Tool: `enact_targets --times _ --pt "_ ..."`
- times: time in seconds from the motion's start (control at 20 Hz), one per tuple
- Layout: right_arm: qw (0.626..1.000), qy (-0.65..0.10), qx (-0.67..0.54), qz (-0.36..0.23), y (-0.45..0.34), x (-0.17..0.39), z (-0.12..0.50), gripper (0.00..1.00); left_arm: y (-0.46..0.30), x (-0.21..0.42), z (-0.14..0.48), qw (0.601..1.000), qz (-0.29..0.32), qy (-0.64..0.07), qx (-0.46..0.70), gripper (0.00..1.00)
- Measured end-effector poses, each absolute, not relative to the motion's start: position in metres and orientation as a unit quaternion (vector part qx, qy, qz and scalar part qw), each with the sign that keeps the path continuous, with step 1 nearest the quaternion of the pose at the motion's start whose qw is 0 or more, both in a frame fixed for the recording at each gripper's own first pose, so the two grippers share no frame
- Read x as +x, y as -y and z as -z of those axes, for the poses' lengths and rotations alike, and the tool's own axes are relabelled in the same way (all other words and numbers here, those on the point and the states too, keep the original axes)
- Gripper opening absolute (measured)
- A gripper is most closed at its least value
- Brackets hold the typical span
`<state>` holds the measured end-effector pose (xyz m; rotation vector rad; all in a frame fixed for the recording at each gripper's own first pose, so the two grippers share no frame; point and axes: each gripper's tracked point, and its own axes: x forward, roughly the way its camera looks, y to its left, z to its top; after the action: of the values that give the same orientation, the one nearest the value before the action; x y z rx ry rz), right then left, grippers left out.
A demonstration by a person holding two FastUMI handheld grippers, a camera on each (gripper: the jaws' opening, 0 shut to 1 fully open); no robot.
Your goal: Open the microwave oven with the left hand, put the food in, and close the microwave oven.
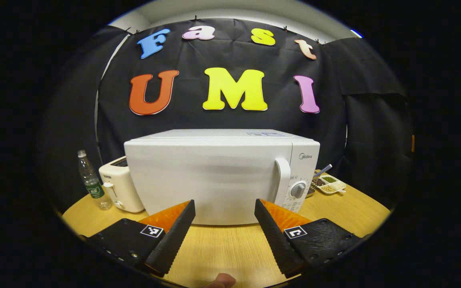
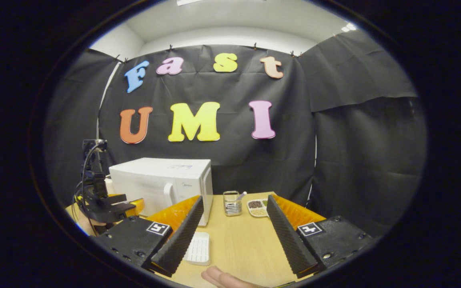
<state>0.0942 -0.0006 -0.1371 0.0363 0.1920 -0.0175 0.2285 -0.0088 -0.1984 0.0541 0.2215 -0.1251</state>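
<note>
Microwave oven (image 1: 214, 176): smooth white casing with a satin sheen. Table (image 1: 222, 248): pale wood-grain surface, matt. Left gripper (image 1: 224, 208): matt black finger faces, finely ribbed, backed in orange. Bottle (image 1: 90, 180) at 9 o'clock: clear glossy plastic. Toaster (image 1: 118, 188): smooth white plastic.

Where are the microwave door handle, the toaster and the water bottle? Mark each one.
microwave door handle (image 1: 282, 180): left gripper view, mid-handle.
toaster (image 1: 120, 190): left gripper view, front face.
water bottle (image 1: 93, 186): left gripper view, label.
</note>
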Motion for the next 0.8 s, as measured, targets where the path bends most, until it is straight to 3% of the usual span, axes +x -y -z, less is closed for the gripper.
enact_targets --times 0.05,0.1,0.35,0.4,0.45,0.55,0.7,0.75,0.8 --pt "0.995 -0.094 0.017 0.008 -0.002 0.093 0.134 0.96 0.005 0.22 0.191 0.992 0.06 -0.108 0.029 0.94" --pt "0.995 -0.093 0.016 0.01 -0.003 0.089 0.133 1.0 0.001 0.21 0.181 0.993 0.057 -0.102 0.031 0.94" --pt "0.997 -0.08 0.012 0.013 -0.012 0.071 0.115 1.0 -0.011 0.161 0.136 0.995 0.052 -0.079 0.027 0.94" --pt "0.997 -0.079 0.01 0.017 -0.012 0.068 0.112 0.95 -0.017 0.15 0.127 0.996 0.042 -0.079 0.023 0.94" --pt "0.997 -0.08 0.011 0.02 -0.012 0.063 0.11 1.0 -0.022 0.139 0.118 0.996 0.03 -0.079 0.021 0.94" --pt "0.997 -0.075 0.018 0.017 -0.016 0.051 0.102 0.96 -0.034 0.117 0.102 0.997 0.003 -0.081 0.021 0.93" --pt "0.997 -0.067 0.028 0.021 -0.016 0.032 0.092 1.0 -0.053 0.081 0.077 0.995 -0.049 -0.077 0.042 0.93" --pt "0.997 -0.062 0.032 0.018 -0.018 0.025 0.086 0.95 -0.054 0.068 0.067 0.995 -0.053 -0.069 0.049 0.93" --pt "0.998 -0.059 0.035 0.016 -0.02 0.018 0.082 1.0 -0.05 0.054 0.053 0.996 -0.048 -0.059 0.051 0.94"
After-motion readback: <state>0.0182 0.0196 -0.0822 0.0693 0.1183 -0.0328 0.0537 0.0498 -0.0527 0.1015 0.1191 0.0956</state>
